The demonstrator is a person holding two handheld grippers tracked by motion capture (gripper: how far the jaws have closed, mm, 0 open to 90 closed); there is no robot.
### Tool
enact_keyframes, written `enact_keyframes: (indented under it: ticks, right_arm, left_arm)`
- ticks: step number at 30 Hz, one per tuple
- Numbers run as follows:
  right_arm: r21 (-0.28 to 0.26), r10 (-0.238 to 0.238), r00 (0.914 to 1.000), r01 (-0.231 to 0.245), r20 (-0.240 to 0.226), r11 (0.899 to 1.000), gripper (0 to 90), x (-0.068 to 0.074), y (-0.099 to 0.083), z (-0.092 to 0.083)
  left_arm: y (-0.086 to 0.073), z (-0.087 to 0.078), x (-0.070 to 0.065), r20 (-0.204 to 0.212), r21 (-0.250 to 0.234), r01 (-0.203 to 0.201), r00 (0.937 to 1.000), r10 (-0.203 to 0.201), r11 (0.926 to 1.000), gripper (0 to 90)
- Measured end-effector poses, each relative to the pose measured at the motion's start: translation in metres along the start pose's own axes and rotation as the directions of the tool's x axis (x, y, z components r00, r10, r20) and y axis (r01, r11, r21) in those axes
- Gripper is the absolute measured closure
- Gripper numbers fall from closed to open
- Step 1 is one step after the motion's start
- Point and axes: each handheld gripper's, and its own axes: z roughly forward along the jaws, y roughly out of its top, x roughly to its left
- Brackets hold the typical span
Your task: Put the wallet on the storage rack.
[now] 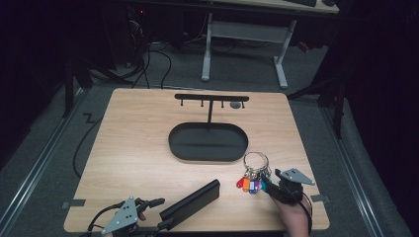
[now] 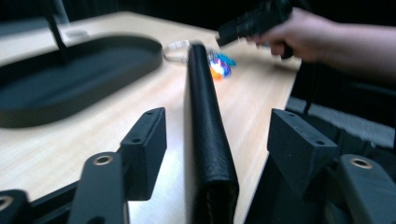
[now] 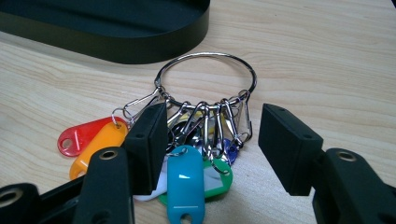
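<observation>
A long black leather case (image 1: pixel 190 203) lies slantwise near the table's front edge. My left gripper (image 1: pixel 159 213) stands open around its near end; in the left gripper view the case (image 2: pixel 205 135) runs between the jaws with a gap on each side. A metal key ring (image 1: pixel 256 160) with several coloured tags (image 1: pixel 249 183) lies at the front right. My right gripper (image 1: pixel 269 186) is open just behind the tags. In the right gripper view the ring (image 3: pixel 205 54) and a teal tag (image 3: pixel 186 182) lie between the spread jaws, untouched.
A black oval tray (image 1: pixel 197 143) sits mid-table, with a black T-shaped hook stand (image 1: pixel 211 97) rising from its far side. The tray's rim (image 3: pixel 116 46) lies just beyond the ring. A hand (image 2: pixel 303 37) holds the right gripper past the case. Bare wood lies to the left.
</observation>
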Motion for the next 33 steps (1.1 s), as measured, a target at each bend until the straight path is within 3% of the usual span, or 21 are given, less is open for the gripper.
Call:
enact_keyframes:
  ticks: [5, 10, 17, 21, 26, 29, 33]
  right_arm:
    - [0.000, -0.003, 1.0000, 0.003, 0.001, 1.000, 42.7, 0.000, 0.000, 0.000]
    - [-0.006, -0.003, 1.0000, 0.003, 0.001, 1.000, 42.7, -0.002, 0.000, -0.001]
    - [-0.005, 0.001, 1.0000, -0.001, 0.004, 1.000, 42.7, -0.003, -0.001, -0.002]
    - [-0.001, 0.001, 1.0000, -0.001, 0.002, 1.000, 43.4, -0.004, -0.002, -0.002]
    - [0.003, 0.006, 0.9999, -0.006, 0.012, 1.000, 43.5, -0.006, -0.004, -0.004]
    - [0.004, 0.003, 0.9999, -0.003, 0.011, 1.000, 43.5, -0.006, -0.005, -0.004]
    - [0.009, -0.003, 1.0000, 0.003, 0.003, 1.000, 47.4, -0.005, -0.005, -0.005]
  left_arm:
    - [-0.005, 0.010, 0.001, -0.005, 0.056, 0.020, 0.9998, -0.020, 0.9982, 38.5]
    - [-0.012, 0.016, 0.005, 0.023, 0.107, 0.054, 0.9981, -0.056, 0.9928, 46.4]
    - [-0.015, 0.015, 0.008, 0.039, 0.100, 0.056, 0.9974, -0.060, 0.9934, 55.3]
    - [-0.014, 0.014, 0.009, 0.037, 0.090, 0.038, 0.9984, -0.042, 0.9952, 60.5]
    - [-0.014, 0.013, 0.009, 0.005, 0.089, 0.021, 0.9998, -0.022, 0.9958, 69.8]
    - [-0.012, 0.013, 0.011, -0.005, 0.103, 0.035, 0.9994, -0.034, 0.9940, 71.2]
    - [-0.011, 0.014, 0.009, -0.027, 0.102, 0.023, 0.9994, -0.020, 0.9946, 72.4]
